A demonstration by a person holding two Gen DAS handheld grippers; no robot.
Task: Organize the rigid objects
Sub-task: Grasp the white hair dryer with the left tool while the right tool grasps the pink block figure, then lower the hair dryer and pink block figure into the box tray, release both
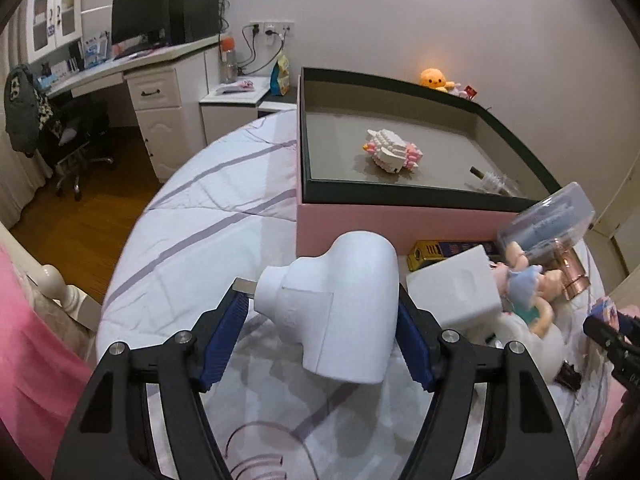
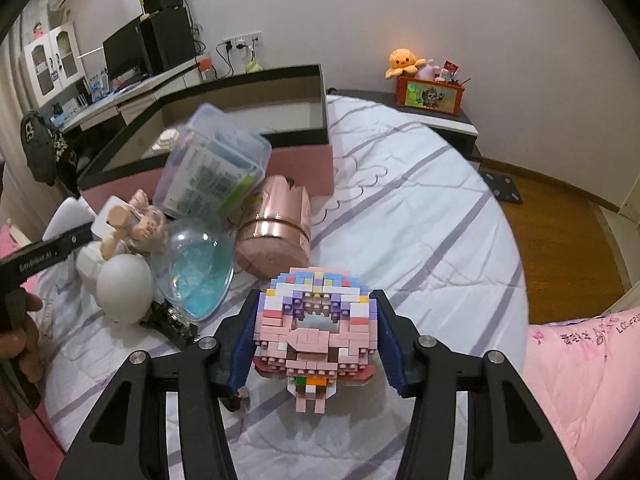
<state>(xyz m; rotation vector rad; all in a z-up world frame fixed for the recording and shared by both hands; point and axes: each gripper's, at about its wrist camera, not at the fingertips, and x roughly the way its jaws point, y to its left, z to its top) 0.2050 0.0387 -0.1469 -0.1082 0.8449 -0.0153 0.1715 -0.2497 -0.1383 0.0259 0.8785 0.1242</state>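
Plainly, left tool [image 1: 320, 312] clamps white fitting [image 1: 340, 304] (base hidden), right tool [image 2: 314, 344] clamps brick figure [image 2: 316, 328].

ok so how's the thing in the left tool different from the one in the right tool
The white plastic piece in the left tool is plain, smooth and rounded, one solid colour. The brick figure in the right tool is built of small studded blocks, mostly pink with white, purple and blue. The white piece fills its tool's opening more fully, its spout pointing left. Both are rigid and clamped between blue pads above the bed.
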